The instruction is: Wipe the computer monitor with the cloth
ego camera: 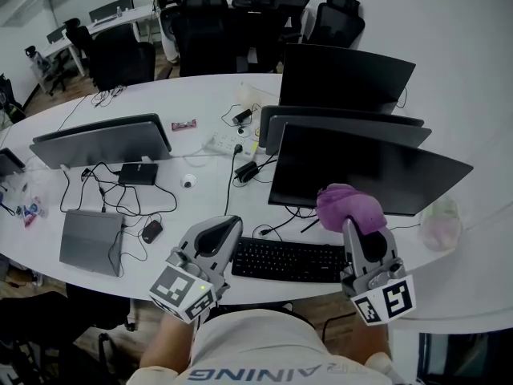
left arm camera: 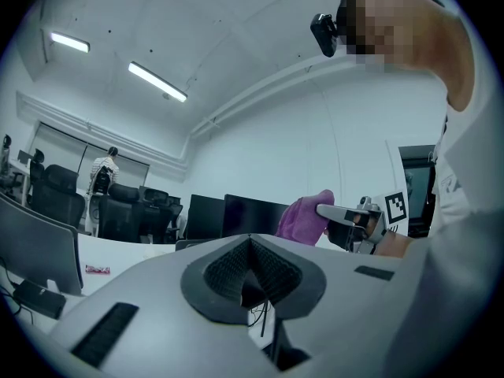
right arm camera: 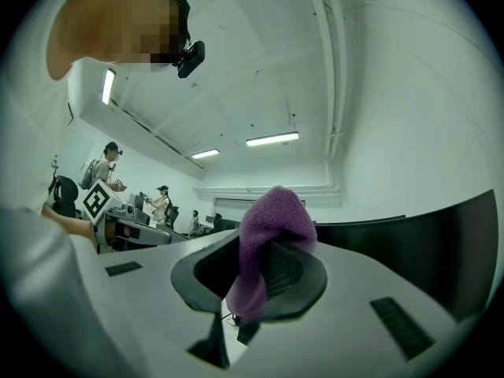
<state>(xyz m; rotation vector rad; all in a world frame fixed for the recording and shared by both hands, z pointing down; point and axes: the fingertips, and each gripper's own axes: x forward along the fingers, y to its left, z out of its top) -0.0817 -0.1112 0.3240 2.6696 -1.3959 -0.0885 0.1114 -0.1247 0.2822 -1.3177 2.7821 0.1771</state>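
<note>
A purple cloth [ego camera: 348,207] is bunched at the tip of my right gripper [ego camera: 353,224], which is shut on it just in front of the lower edge of the nearest black monitor [ego camera: 361,167]. In the right gripper view the cloth [right arm camera: 268,242] hangs between the jaws with the monitor's dark edge [right arm camera: 409,235] at right. My left gripper [ego camera: 215,235] is shut and holds nothing, hovering over the desk left of the black keyboard [ego camera: 290,260]. From the left gripper view, the cloth [left arm camera: 303,217] and the right gripper [left arm camera: 346,215] show ahead.
Two more monitors [ego camera: 345,74] stand behind the near one. A grey monitor [ego camera: 100,141], a laptop [ego camera: 90,239], a mouse [ego camera: 151,231], cables and a power strip [ego camera: 228,144] lie on the white desk [ego camera: 200,103]. Office chairs [ego camera: 208,30] stand beyond.
</note>
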